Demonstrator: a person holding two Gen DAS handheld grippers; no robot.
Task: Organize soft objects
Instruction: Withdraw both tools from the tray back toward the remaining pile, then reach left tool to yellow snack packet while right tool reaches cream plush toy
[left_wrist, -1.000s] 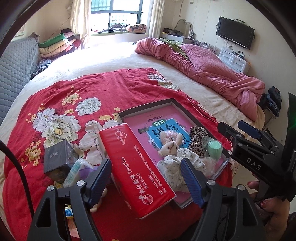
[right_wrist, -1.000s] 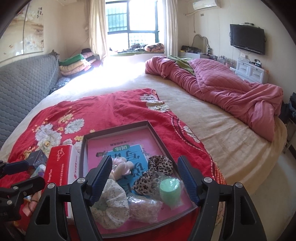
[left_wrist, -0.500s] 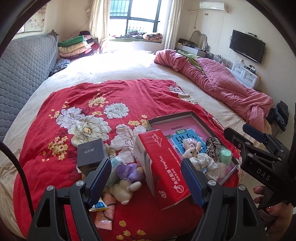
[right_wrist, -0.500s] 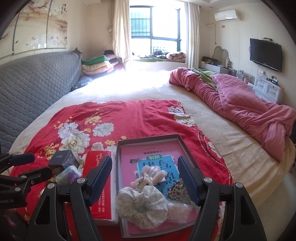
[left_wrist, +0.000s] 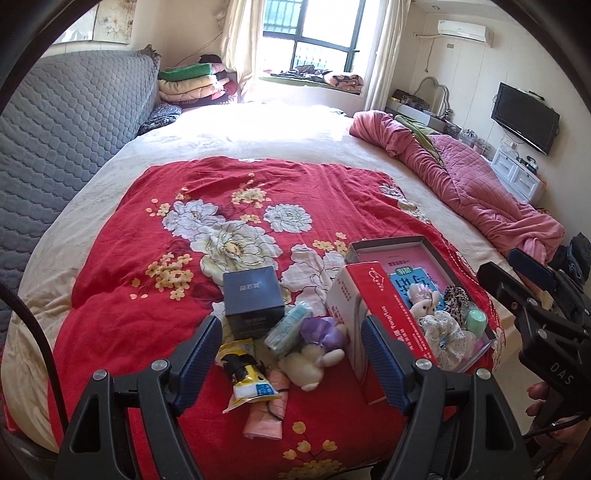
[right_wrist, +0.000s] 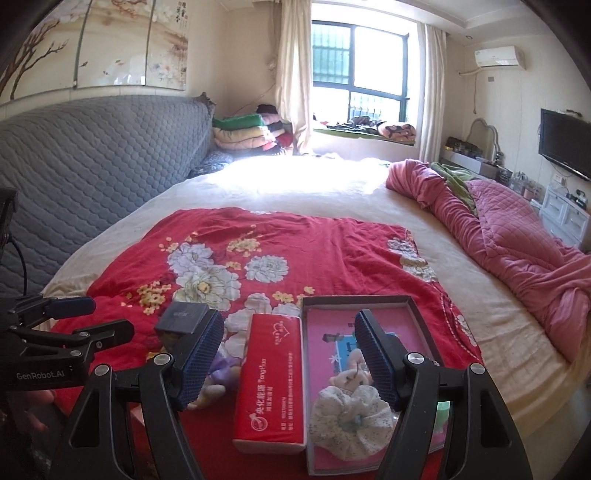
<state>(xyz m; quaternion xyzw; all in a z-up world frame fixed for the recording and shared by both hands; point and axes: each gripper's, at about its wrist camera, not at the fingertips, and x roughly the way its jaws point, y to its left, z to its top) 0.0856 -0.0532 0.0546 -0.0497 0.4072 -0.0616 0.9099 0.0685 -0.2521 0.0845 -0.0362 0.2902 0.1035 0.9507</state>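
**Tray half filled, a small heap left on the red cloth**

Nearest the lens, both tongs stand wide with nothing between the pads. The left gripper hangs over a loose heap on the red floral cloth; the right gripper hangs over the red tissue pack and the near end of the tray. Neither touches anything.

Under the left gripper lie the things not yet sorted: a yellow-and-black packet, a pink flat item partly under it, a white plush toy with a purple cloth piece against it, and a pale green wrapped pack. Just behind them sits a dark blue box — hard by the look of it, so probably not part of the job.

The tissue pack stands between this heap and the tray, touching the tray's left wall. Inside the tray, on a pink book, lie a speckled white scrunchie, a small pale plush, a leopard-print scrunchie and a mint-green round thing.

So, as a judgement, the work is partly done: several soft pieces are already in the tray, while the white plush and its neighbours wait outside it — the left gripper looks best placed for them. Beyond stretch the bare bed and, far right, a crumpled pink quilt.
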